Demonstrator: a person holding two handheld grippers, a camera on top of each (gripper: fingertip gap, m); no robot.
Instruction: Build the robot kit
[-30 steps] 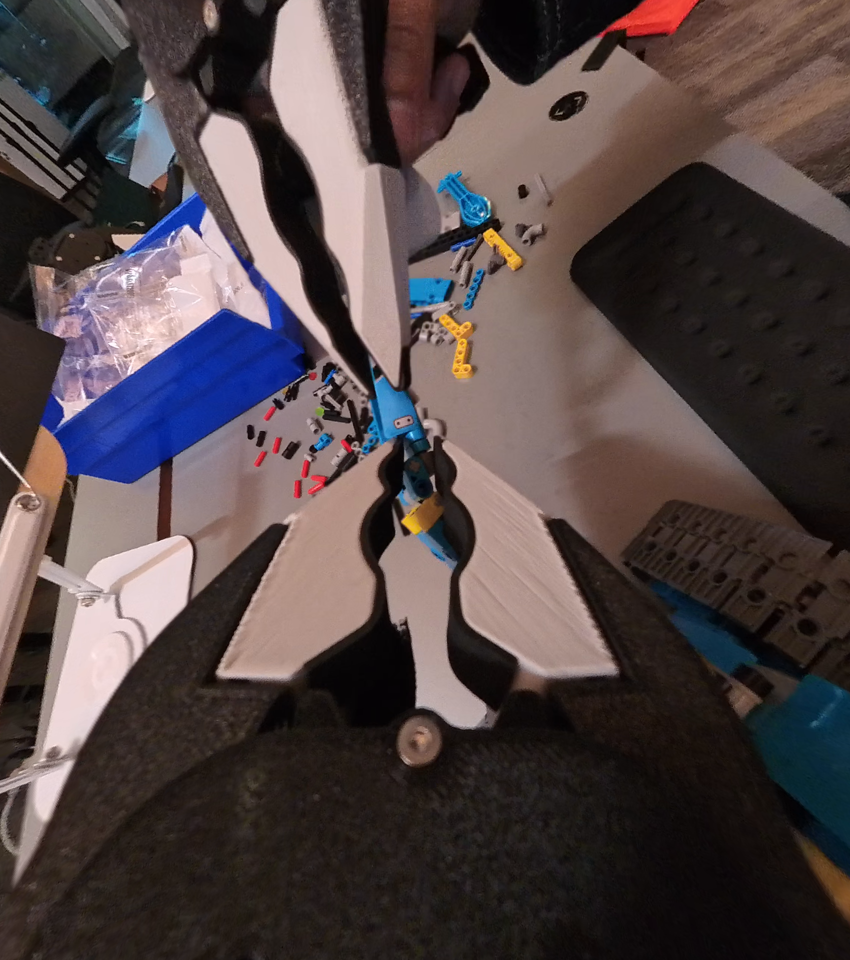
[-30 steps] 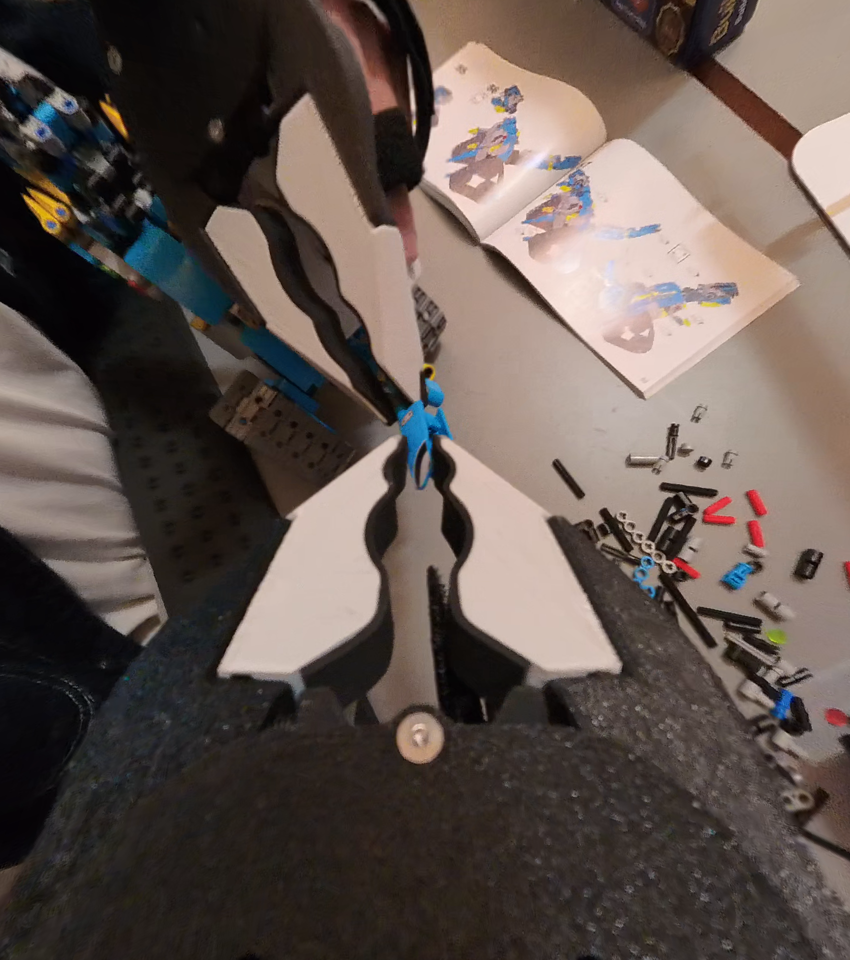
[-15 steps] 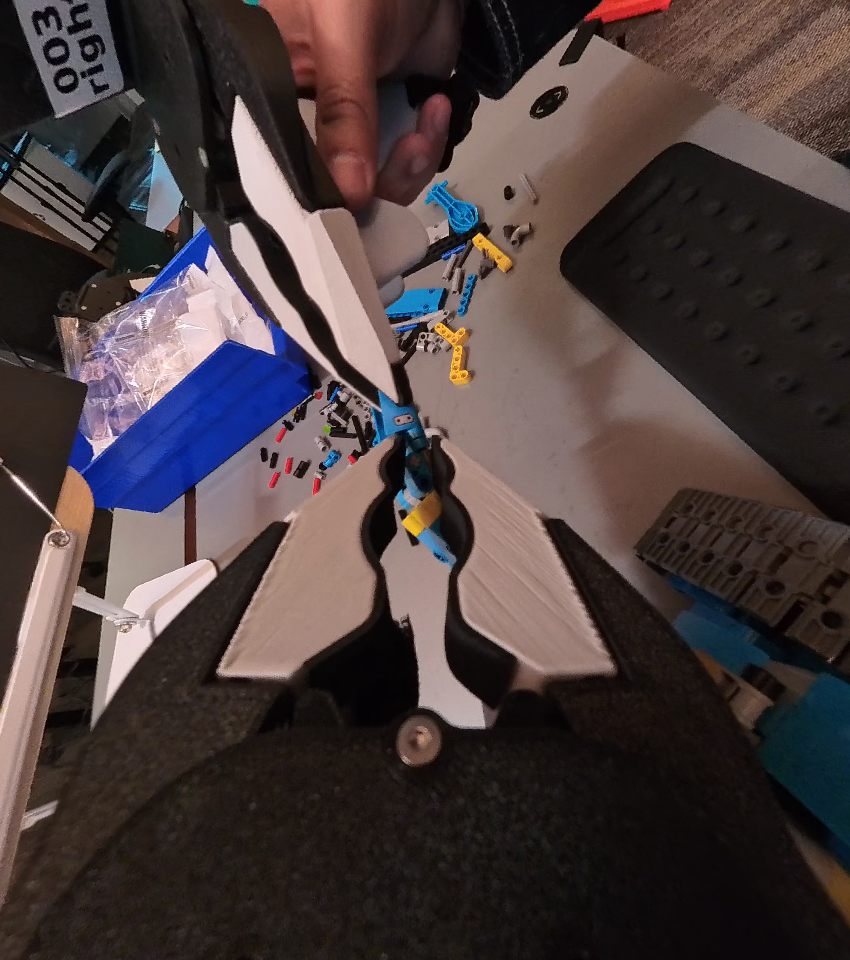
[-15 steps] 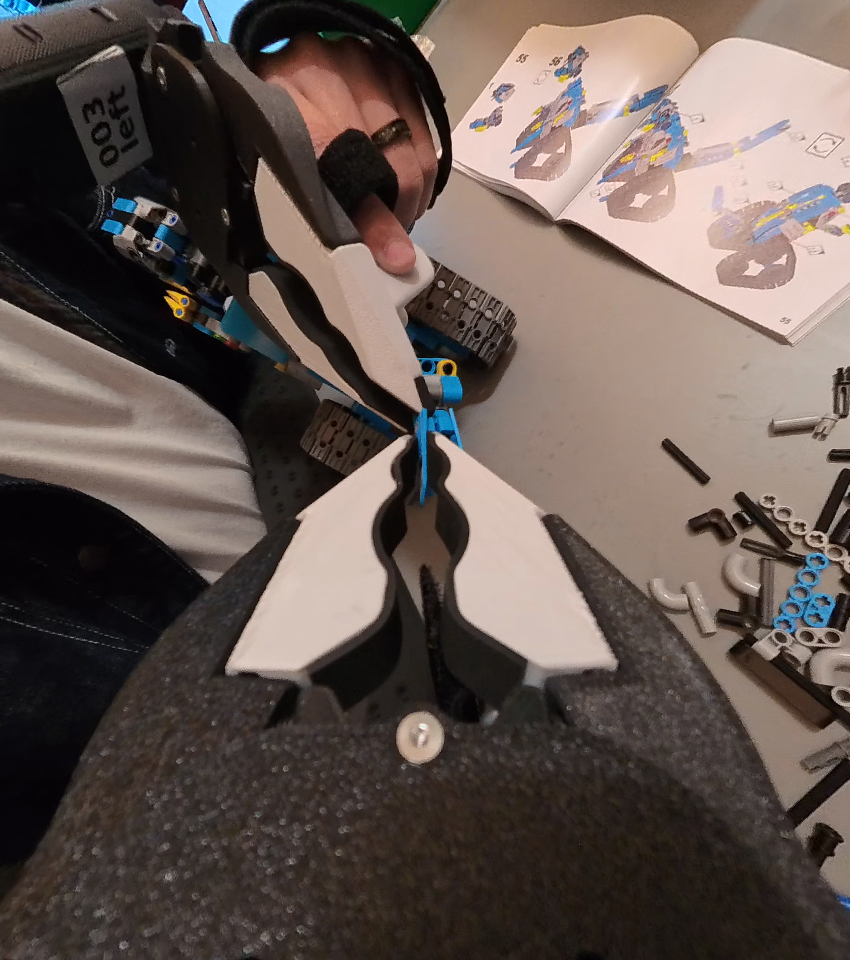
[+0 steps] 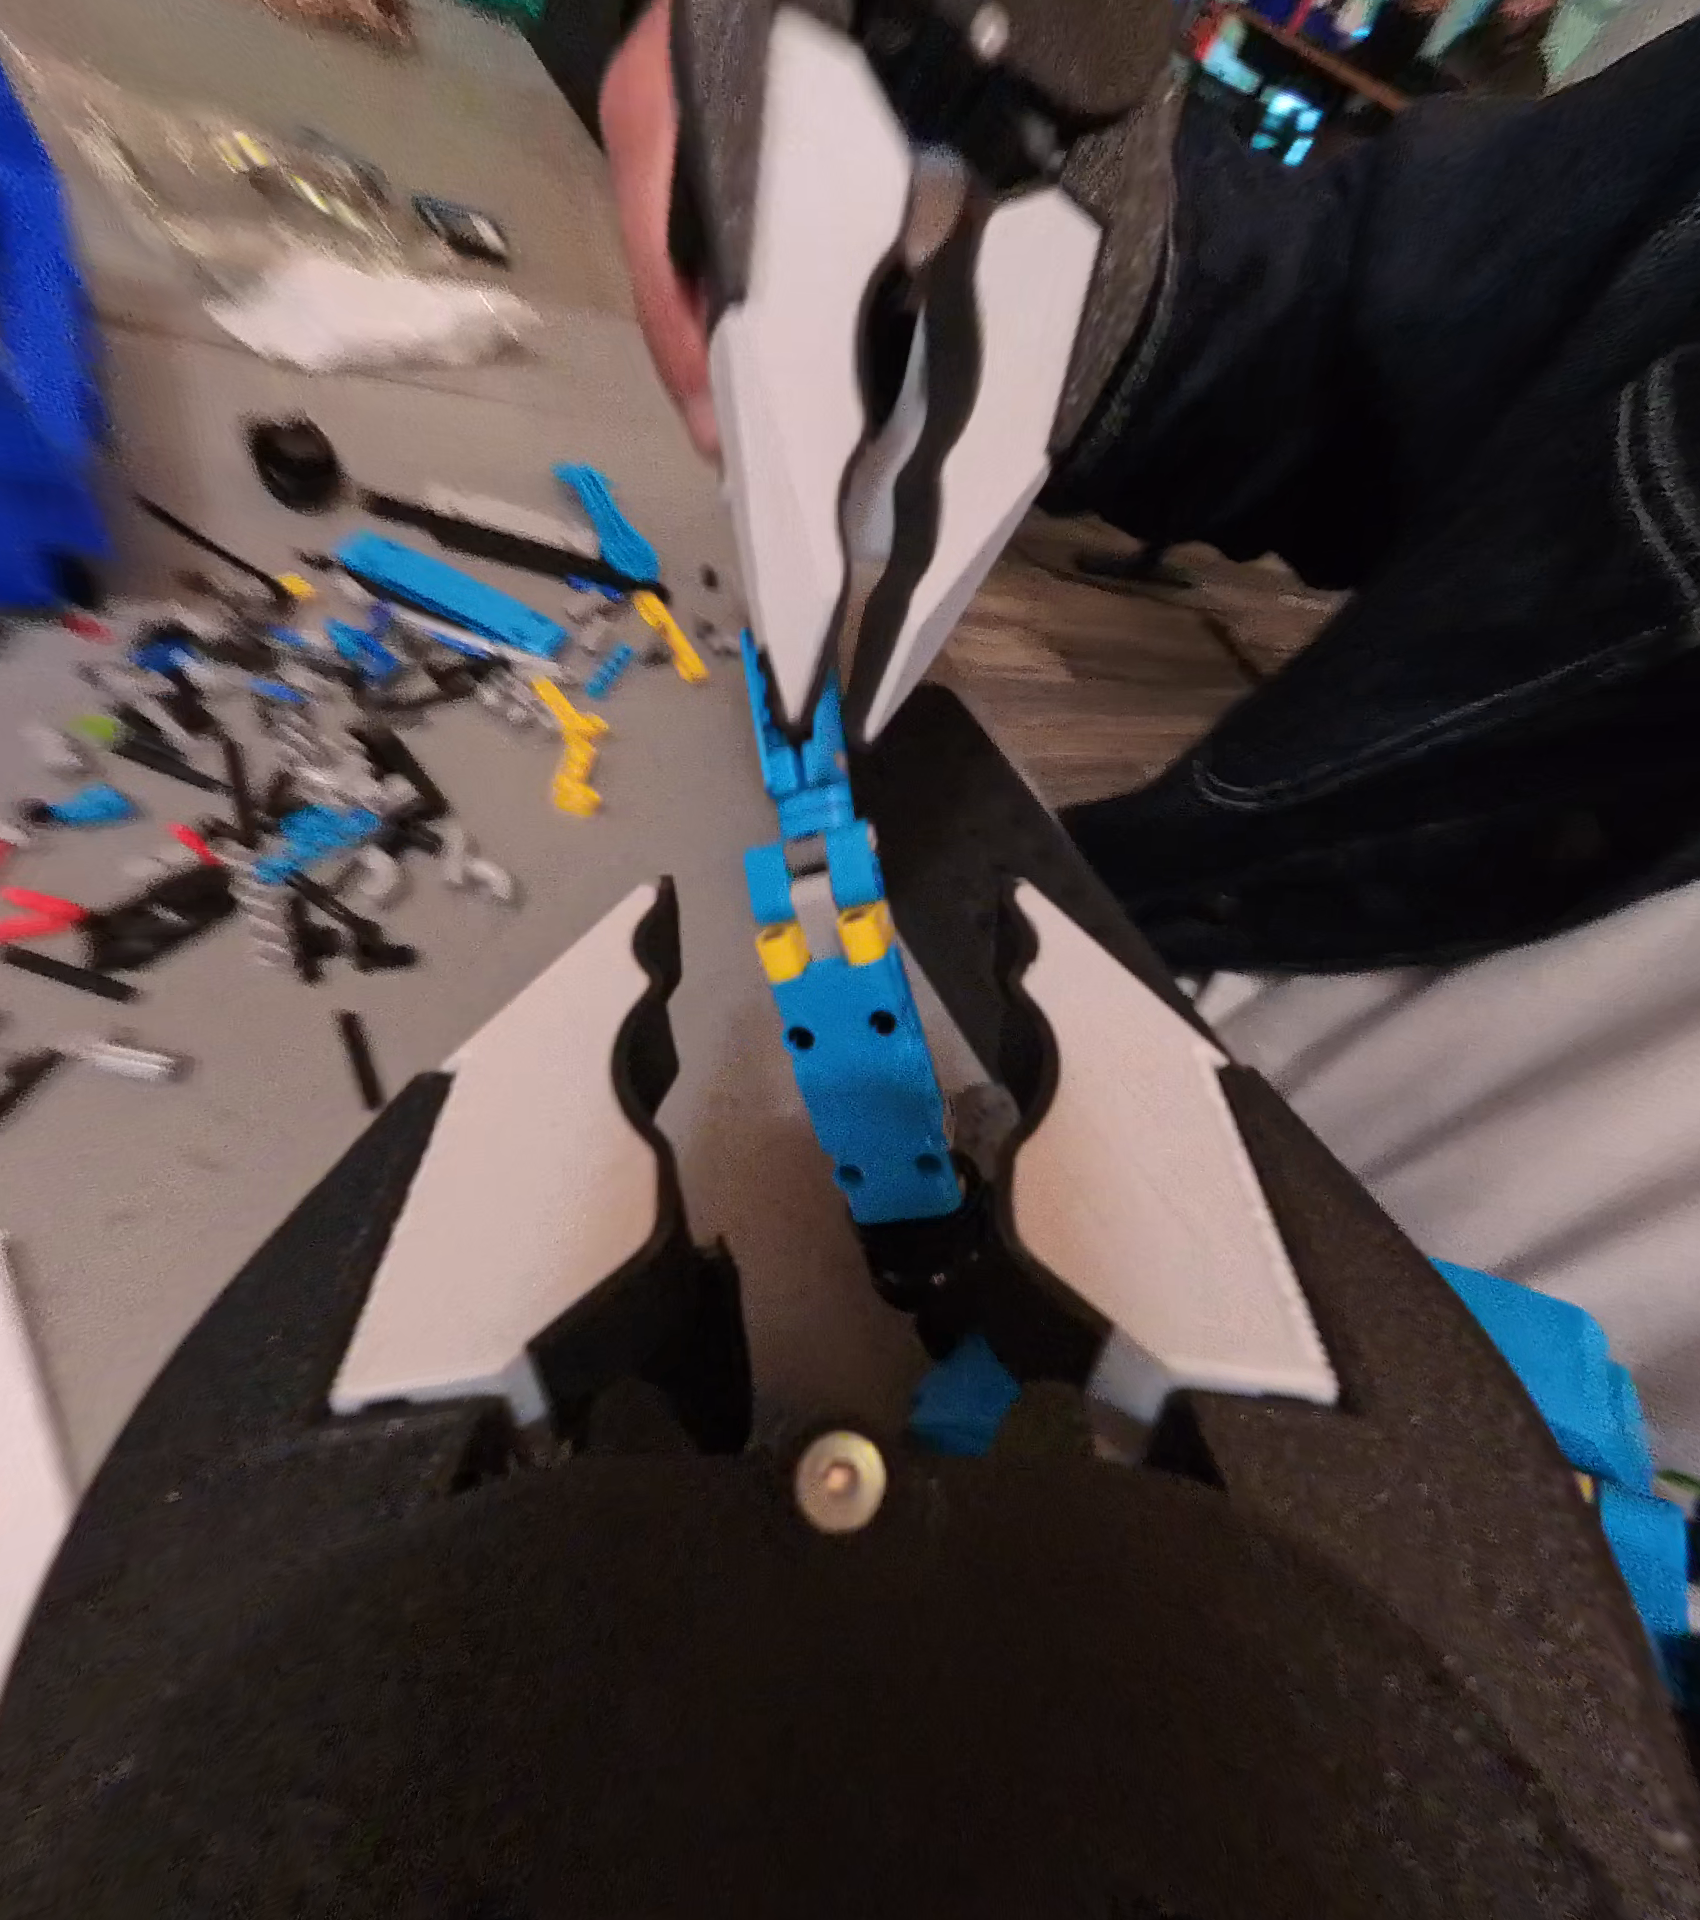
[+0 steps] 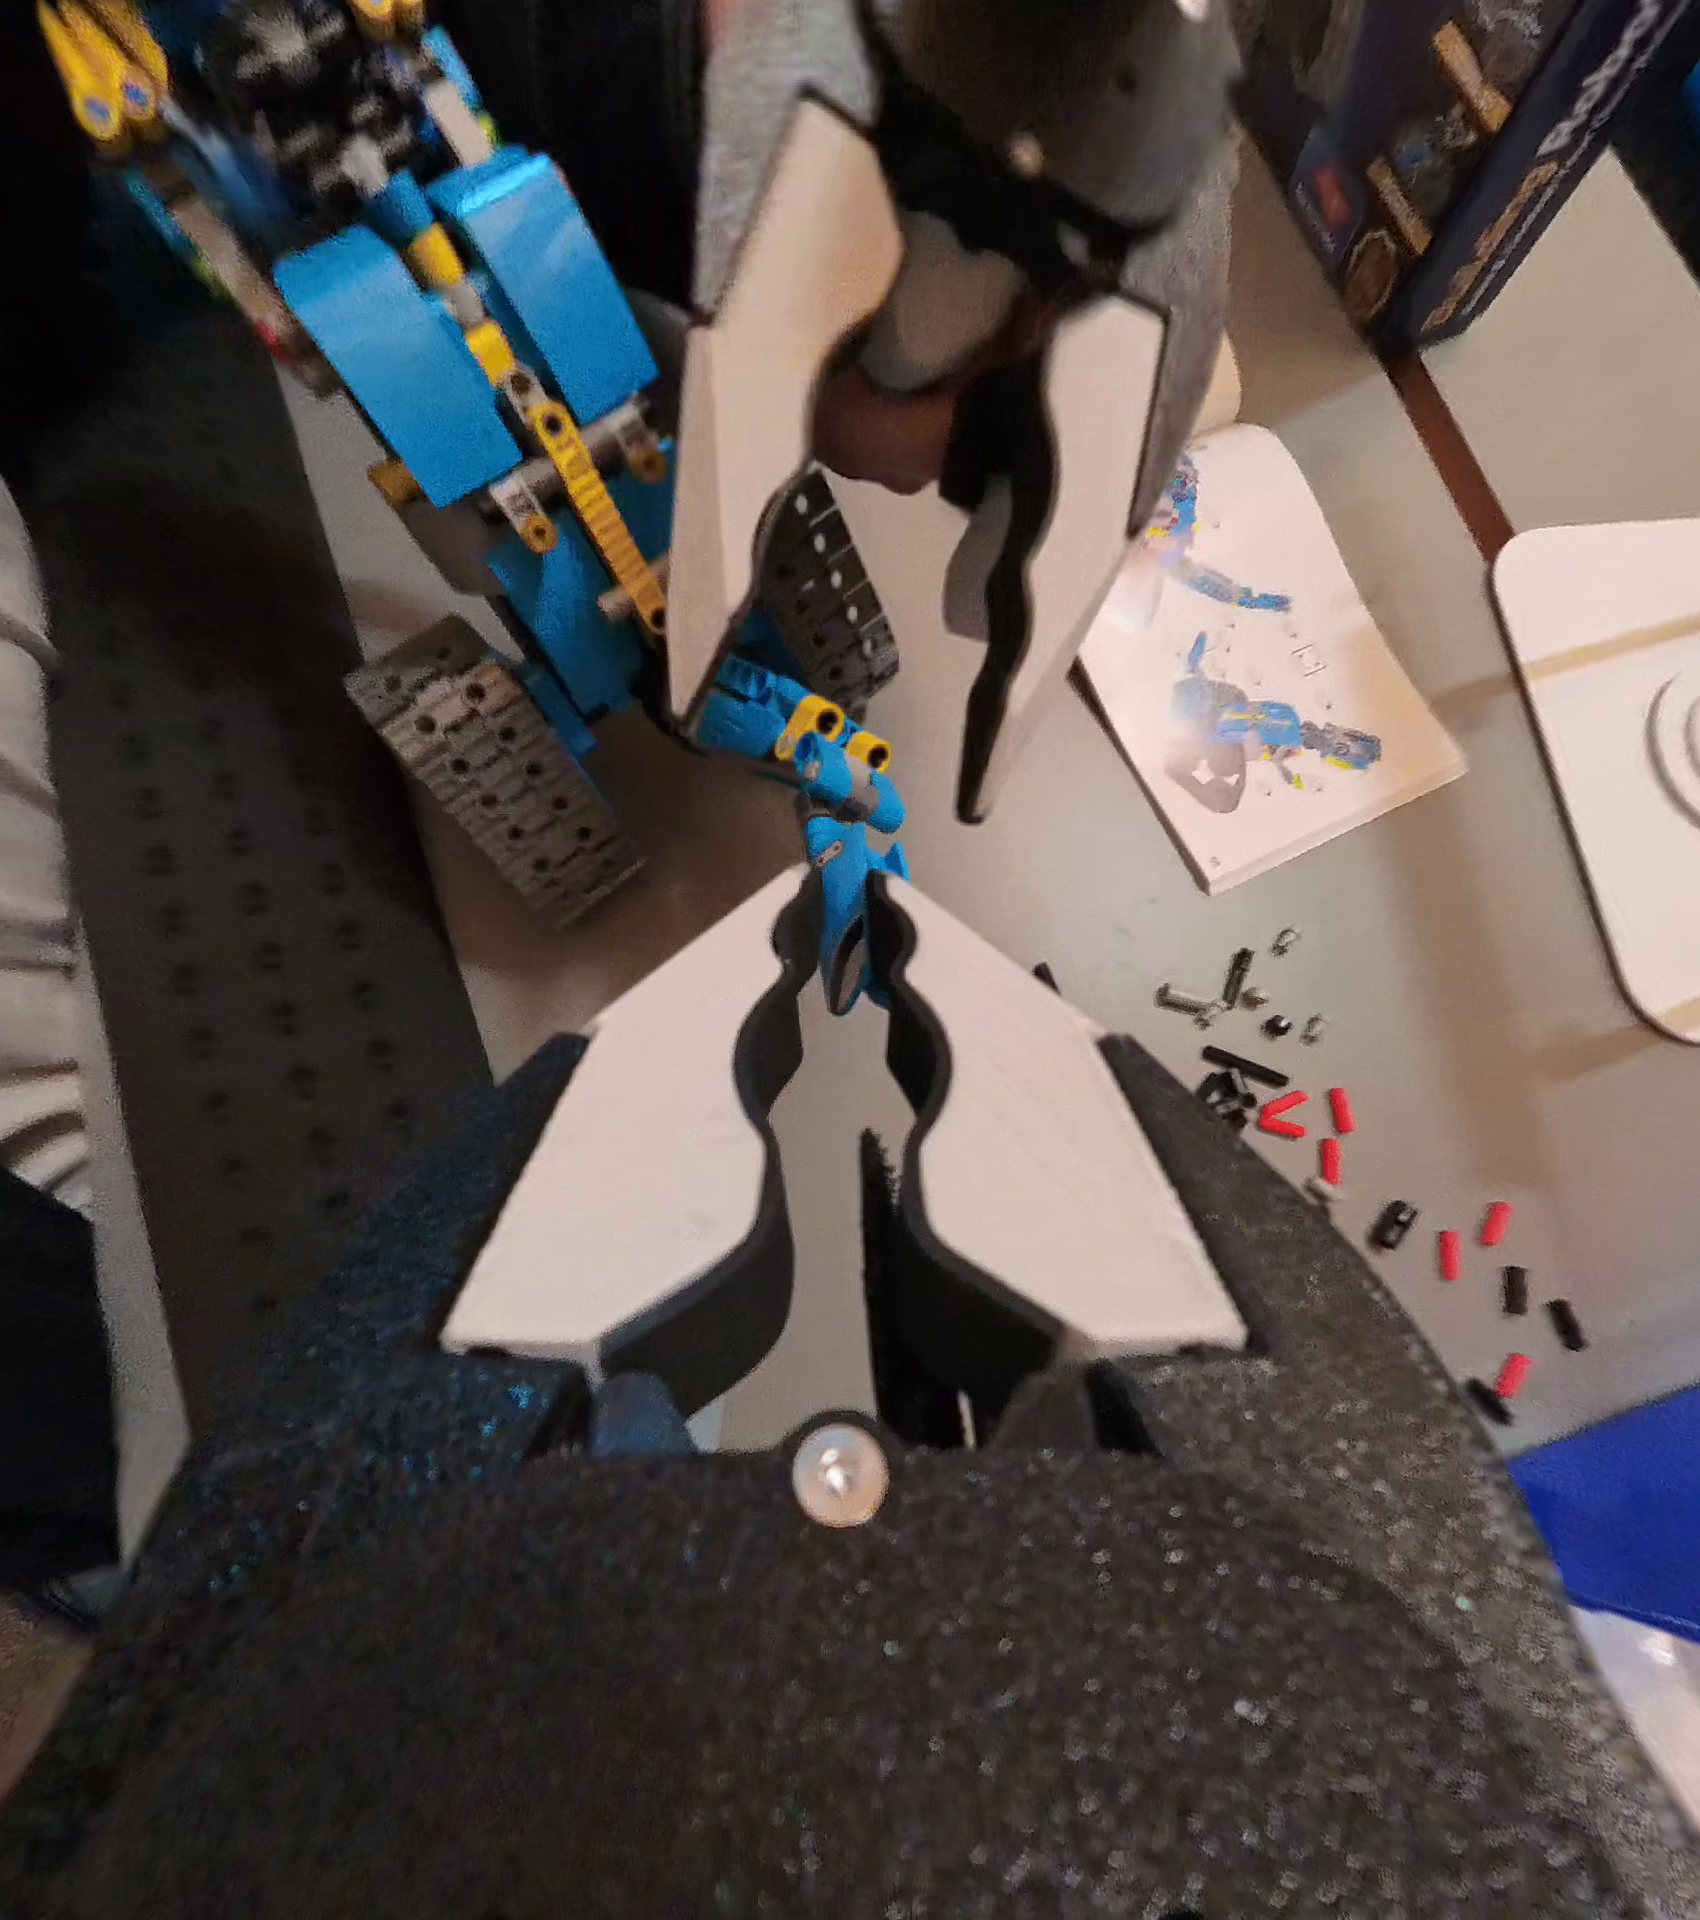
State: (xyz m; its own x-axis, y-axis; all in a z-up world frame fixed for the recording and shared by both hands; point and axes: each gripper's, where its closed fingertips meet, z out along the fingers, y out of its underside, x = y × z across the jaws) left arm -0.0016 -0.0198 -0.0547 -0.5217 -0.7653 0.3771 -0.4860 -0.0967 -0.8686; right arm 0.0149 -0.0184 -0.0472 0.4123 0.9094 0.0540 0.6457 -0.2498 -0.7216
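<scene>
A slim blue brick-built arm piece with two yellow connectors lies between my left gripper's fingers, which stand wide open on either side without touching it. My right gripper is shut on the piece's thin blue end. In the left wrist view the right gripper comes down from above onto that end. In the right wrist view the open left gripper straddles the yellow connectors. A blue tracked model stands just behind; whether the piece is joined to it is hidden.
Loose small bricks and red pins are scattered on the grey table. An open instruction booklet, a white base, a blue bin and a black dimpled mat are around. A person's dark trousers are close. My left and right fingertips are right by each other.
My left gripper has opened and let go of the blue piece. My right gripper stays shut on its thin end. Both views have swung round.
</scene>
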